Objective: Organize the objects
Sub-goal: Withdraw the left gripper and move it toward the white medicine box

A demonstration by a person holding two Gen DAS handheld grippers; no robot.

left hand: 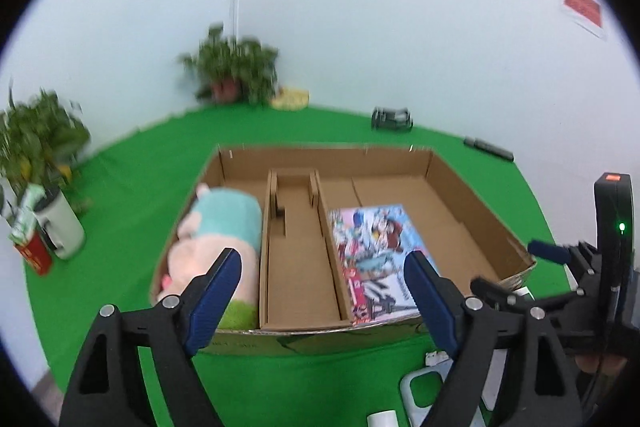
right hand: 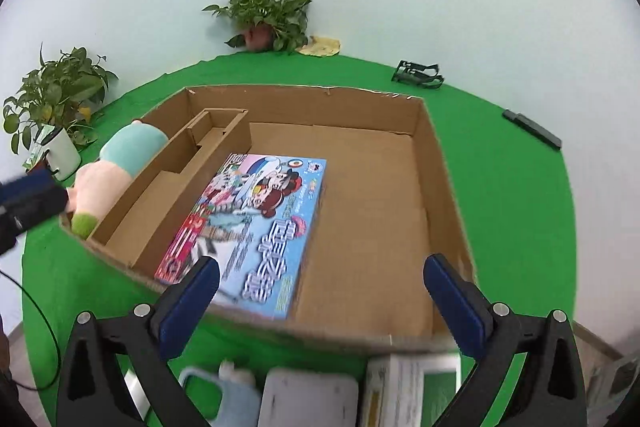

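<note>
A shallow cardboard box (left hand: 480,211) (right hand: 444,163) with dividers sits on the green table. A plush toy (left hand: 216,227) (right hand: 116,167) lies in its left compartment. A colourful picture box (left hand: 372,255) (right hand: 256,227) lies flat in the large right compartment. The narrow middle compartment (left hand: 296,267) holds nothing. My left gripper (left hand: 324,291) is open and empty above the box's near edge. My right gripper (right hand: 324,299) is open and empty above the near wall; it also shows at the right of the left wrist view (left hand: 560,267).
Near the front edge lie a white-and-blue jug (right hand: 224,395), a grey flat pack (right hand: 312,399) and a white box (right hand: 408,387). Potted plants (right hand: 268,15) (right hand: 52,95), a white mug (left hand: 60,223), a red carton (left hand: 36,255), a black holder (right hand: 416,71) and a dark bar (right hand: 532,129) ring the table.
</note>
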